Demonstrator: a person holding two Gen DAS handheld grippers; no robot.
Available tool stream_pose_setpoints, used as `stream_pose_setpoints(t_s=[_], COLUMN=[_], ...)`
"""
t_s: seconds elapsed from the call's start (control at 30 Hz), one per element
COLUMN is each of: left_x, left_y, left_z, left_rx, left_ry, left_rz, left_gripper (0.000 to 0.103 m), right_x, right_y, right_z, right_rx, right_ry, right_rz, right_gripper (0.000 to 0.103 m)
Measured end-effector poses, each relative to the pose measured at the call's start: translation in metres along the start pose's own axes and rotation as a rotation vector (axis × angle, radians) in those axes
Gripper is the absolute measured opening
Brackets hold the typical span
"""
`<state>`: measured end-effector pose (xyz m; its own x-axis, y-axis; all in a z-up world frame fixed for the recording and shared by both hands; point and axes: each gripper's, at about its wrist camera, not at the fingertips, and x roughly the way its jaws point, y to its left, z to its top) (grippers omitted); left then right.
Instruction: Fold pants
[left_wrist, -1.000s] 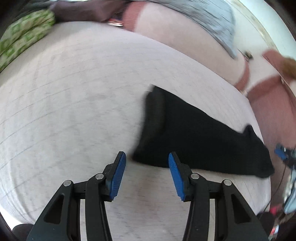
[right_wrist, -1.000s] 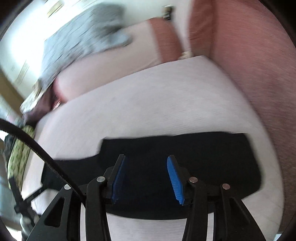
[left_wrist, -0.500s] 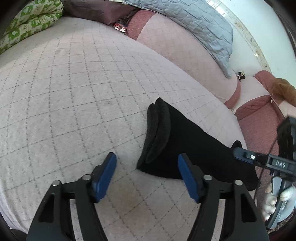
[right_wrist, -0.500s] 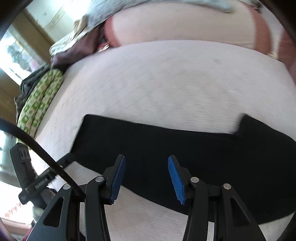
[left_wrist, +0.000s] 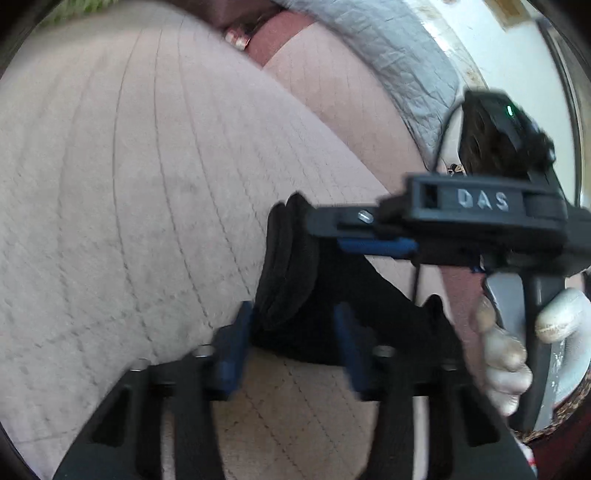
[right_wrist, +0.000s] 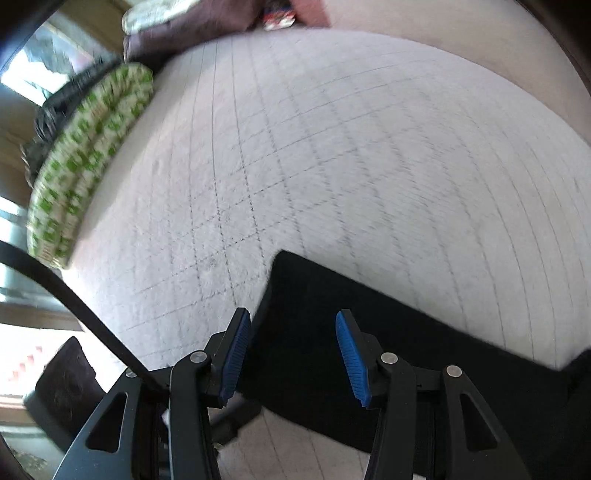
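Black pants (left_wrist: 306, 295) lie folded lengthwise on a pale quilted bed (left_wrist: 147, 184). In the left wrist view my left gripper (left_wrist: 293, 332) is open, its blue pads on either side of the near corner of the pants' end. The right gripper (left_wrist: 376, 245) reaches in from the right, just above the same end, held by a gloved hand (left_wrist: 509, 354). In the right wrist view my right gripper (right_wrist: 293, 350) is open over the end of the pants (right_wrist: 369, 332), touching nothing.
A green-and-white patterned blanket (right_wrist: 85, 162) lies at the bed's left edge. A grey quilt (left_wrist: 399, 59) drapes over pink cushions (left_wrist: 332, 92) at the back. A cable (right_wrist: 74, 295) crosses the right wrist view.
Both grippers have moved toward the same end of the pants. The right gripper has swept left along the pants and now shows large in the left wrist view. The left jaws have narrowed slightly.
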<state>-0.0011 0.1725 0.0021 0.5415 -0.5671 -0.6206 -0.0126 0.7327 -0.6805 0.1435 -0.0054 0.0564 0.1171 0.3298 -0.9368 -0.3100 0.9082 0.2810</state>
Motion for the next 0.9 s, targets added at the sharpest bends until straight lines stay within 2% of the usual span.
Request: stream_pose_setpoints(t_s=[0.07,0.17,0.27,0.43,0.53,0.63,0.73,0.8,0.83,0.87,0.9], left_x=[0.0,0.0,0.0,0.003,0.005,0.005,0.005,0.007,0.008,0.009,0.01], left_y=[0.006,0.01,0.009,0.005,0.002,-0.001,-0.008,-0.017,-0.02,-0.024,-0.026], left_z=[0.002,0.002,0.001,0.001,0.001,-0.003,-0.008,-0.013,-0.014,-0.014,-0.014], left_rx=[-0.037,-0.072,-0.066,-0.065,-0.059,-0.05,-0.028,0.013,0.03,0.05,0.063], left_ry=[-0.005,-0.014,-0.016,-0.018,-0.02,-0.026,-0.043,-0.053,-0.051,-0.039,-0.021], left_rz=[-0.017,-0.038,-0.028,-0.022,-0.014,-0.009,-0.015,-0.003,0.007,0.013,0.014], left_gripper=[0.029,0.029,0.029,0.03,0.03,0.032,0.042,0.046,0.047,0.043,0.038], right_x=[0.013,0.028,0.041,0.062,0.074,0.084,0.095,0.096,0.095,0.092,0.092], right_y=[0.014,0.032,0.049,0.073,0.086,0.097,0.112,0.117,0.119,0.119,0.121], right_z=[0.008,0.016,0.025,0.036,0.043,0.045,0.04,0.034,0.03,0.026,0.022], right_rx=[-0.036,-0.079,-0.114,-0.179,-0.193,-0.213,-0.232,-0.244,-0.253,-0.263,-0.282], right_ry=[0.043,0.082,0.119,0.176,0.197,0.209,0.206,0.194,0.185,0.174,0.159], right_rz=[-0.063,-0.132,-0.194,-0.301,-0.354,-0.391,-0.413,-0.416,-0.423,-0.439,-0.476], right_gripper=[0.052,0.052,0.053,0.061,0.061,0.06,0.059,0.056,0.049,0.036,0.027])
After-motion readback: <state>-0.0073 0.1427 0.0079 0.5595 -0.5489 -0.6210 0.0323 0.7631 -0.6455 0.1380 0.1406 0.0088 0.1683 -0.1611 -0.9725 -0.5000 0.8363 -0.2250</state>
